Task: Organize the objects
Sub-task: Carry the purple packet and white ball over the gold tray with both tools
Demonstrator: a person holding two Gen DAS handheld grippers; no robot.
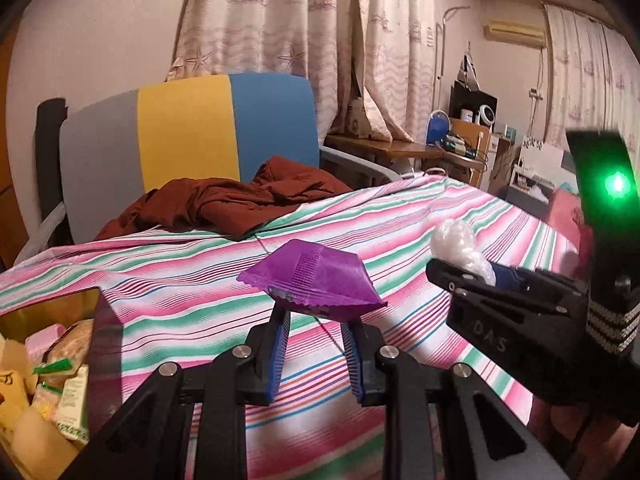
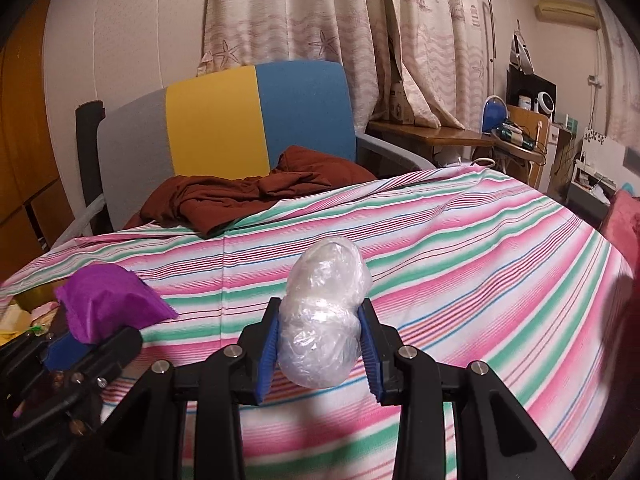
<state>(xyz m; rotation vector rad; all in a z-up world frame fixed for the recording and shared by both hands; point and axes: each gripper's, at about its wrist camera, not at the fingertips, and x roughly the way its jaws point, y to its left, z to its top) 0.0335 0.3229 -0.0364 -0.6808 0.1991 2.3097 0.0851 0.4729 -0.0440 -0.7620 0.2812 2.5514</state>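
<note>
A: What is the left gripper holding?

B: A purple packet. The two blue pads pinch its bottom edge, so the gripper is clamped on it. The packet is up in the air over the striped cloth. I cannot read the tiny print on it, and the part between the pads is hidden

A: And the right gripper?

B: It is squeezed tight on a clear plastic bundle. The bundle sticks up between the pads. The plastic is cloudy and crinkled, so I cannot tell what is wrapped inside

A: Is there a box anywhere?

B: Yes, a box sits at the bottom left of the left view, at the edge of the cloth. Most of it is cut off by the picture. Inside are some snack packs, pale pink, yellow and green ones, all piled up. They are blurry, so I cannot name them

A: What else is there?

B: A brown shirt lies crumpled at the far end of the cloth. Behind it stands a chair with grey, yellow and blue stripes. Curtains hang behind that. On the right is a desk with small things too tiny to make out
</note>
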